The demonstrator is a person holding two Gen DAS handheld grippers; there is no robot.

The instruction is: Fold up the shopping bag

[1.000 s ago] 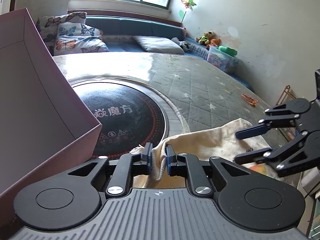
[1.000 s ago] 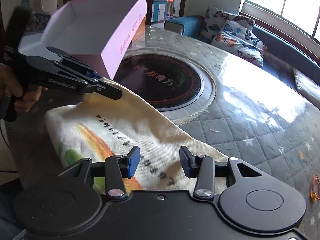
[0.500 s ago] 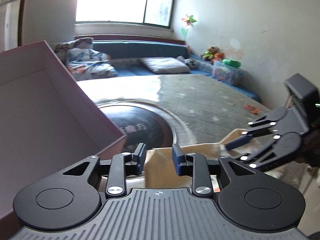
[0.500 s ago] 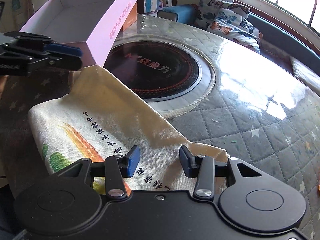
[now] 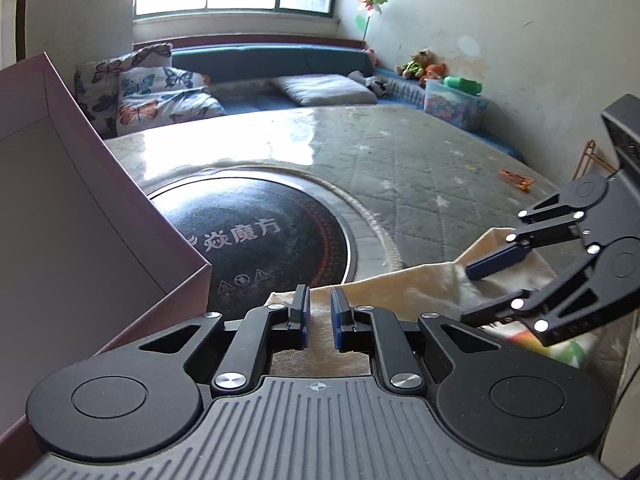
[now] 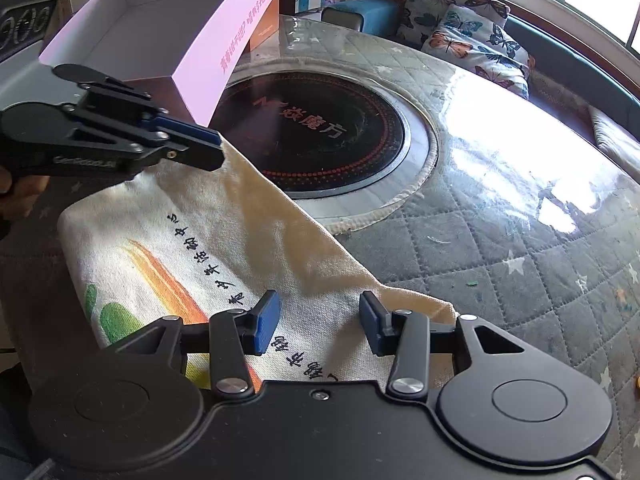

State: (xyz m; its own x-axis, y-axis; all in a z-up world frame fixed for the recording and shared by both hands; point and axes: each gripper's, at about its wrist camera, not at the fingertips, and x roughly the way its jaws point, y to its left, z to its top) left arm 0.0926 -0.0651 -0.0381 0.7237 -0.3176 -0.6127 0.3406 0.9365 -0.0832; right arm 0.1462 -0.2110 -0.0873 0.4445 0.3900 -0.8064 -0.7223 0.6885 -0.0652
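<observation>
My left gripper hovers at the far corner of the cream shopping bag, its jaws nearly shut with only a narrow gap between the blue pads; they have just been closing, and the bag's cloth lies under that gap, though I cannot tell whether the pads pinch it. My right gripper hangs over the bag's near corner, jaws about half open and gripping nothing, with the printed cloth visible between them. The bag lies flat on the quilted desk, its long edge running beside the round black cooktop. A pink cardboard box stands just behind my left gripper, close to the bag's far corner
</observation>
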